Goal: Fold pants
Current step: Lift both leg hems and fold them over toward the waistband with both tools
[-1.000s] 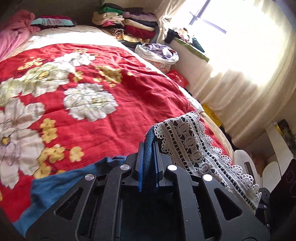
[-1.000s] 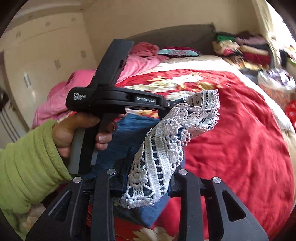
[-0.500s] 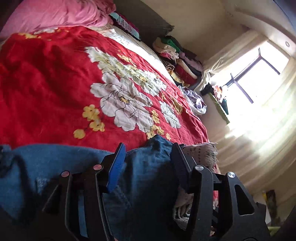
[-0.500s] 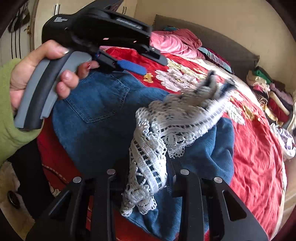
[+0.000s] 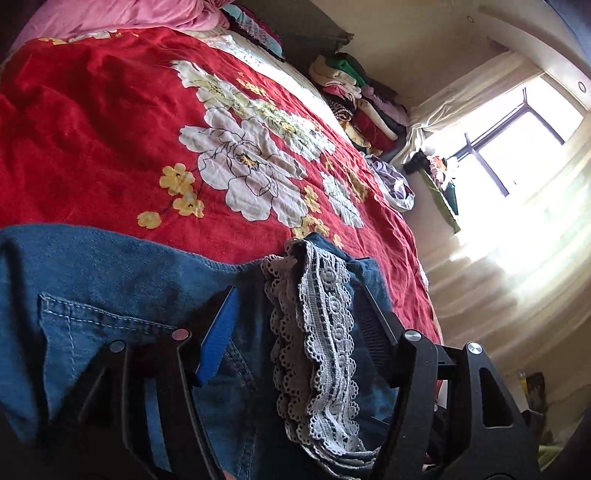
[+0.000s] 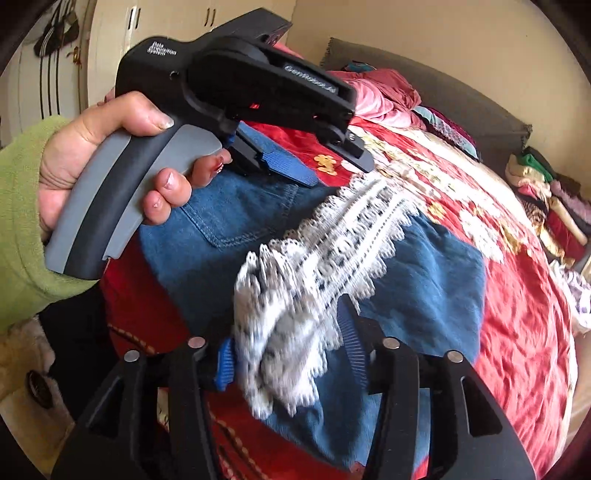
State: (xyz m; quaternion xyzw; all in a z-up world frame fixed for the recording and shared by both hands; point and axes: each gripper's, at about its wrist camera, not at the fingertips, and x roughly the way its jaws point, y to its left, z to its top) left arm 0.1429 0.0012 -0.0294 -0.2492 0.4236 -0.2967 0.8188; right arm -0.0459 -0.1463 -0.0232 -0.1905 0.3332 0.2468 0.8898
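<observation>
The blue denim pants [image 5: 122, 291] with a white lace hem [image 5: 317, 332] lie folded on the red flowered bedspread [image 5: 92, 122]. My left gripper [image 5: 295, 310] is open just above them, the lace strip between its fingers. In the right wrist view the pants [image 6: 424, 273] lie with the lace hem [image 6: 332, 243] on top. My right gripper [image 6: 288, 332] is open, the blurred lace end loose between its fingers. The left gripper [image 6: 332, 166] hovers over the pants' back pocket, held by a hand in a green sleeve.
A pink blanket [image 5: 122, 14] and pillows lie at the head of the bed. Stacked folded clothes [image 5: 354, 99] sit by the far bedside, under a bright window [image 5: 517, 133]. A basket of laundry [image 5: 395, 184] stands beside the bed. White cupboards [image 6: 55, 66] are at left.
Both grippers have opened and let go of the pants' lace hem. The pants have dropped onto the bed, folded over. The left gripper has swung low over them.
</observation>
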